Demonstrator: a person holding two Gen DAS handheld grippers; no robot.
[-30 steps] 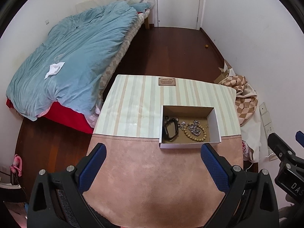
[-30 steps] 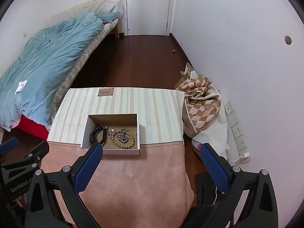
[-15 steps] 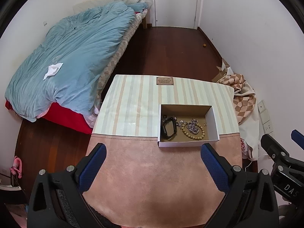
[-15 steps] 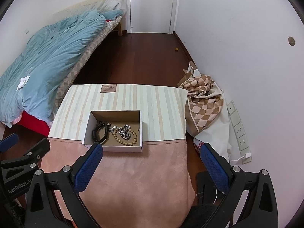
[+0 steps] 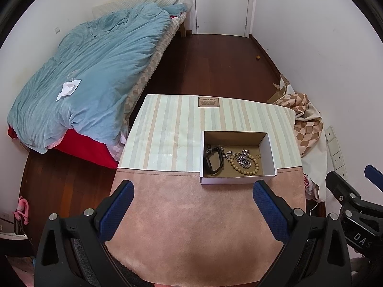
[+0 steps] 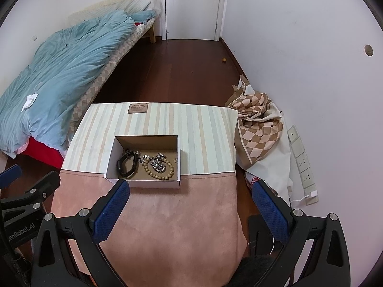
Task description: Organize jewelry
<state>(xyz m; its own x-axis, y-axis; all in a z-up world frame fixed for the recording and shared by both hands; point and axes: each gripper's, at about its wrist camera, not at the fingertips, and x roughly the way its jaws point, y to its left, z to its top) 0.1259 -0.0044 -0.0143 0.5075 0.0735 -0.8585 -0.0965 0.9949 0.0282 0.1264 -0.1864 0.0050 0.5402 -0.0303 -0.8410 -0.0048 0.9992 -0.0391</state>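
Tabletop (image 5: pixel 191 227): pink near, striped far.
Box (image 5: pixel 237 180): holds bead bracelet (image 5: pixel 244 166), black band (image 5: pixel 213 161); beyond both claws.
Left claw (image 5: pixel 193 195): wide, empty.
Right claw (image 6: pixel 190 193): wide, empty.

Two grippers: left gripper (image 5: pixel 193 195) and right gripper (image 6: pixel 190 195), each with two blue-padded fingers spread wide and empty. One table (image 6: pixel 167 215); one open cardboard box (image 6: pixel 143 183) on it, holding one black band (image 6: pixel 126 165), one wooden bead bracelet (image 6: pixel 158 170), one silver chain (image 6: pixel 159 163) bunched inside the bead loop, and a few smaller pieces too small to count. One bed (image 5: pixel 95 79) with one blue quilt (image 5: pixel 100 55), one white door (image 6: pixel 193 7), one checked cloth (image 6: pixel 259 129), one row of wall sockets (image 6: pixel 302 160).
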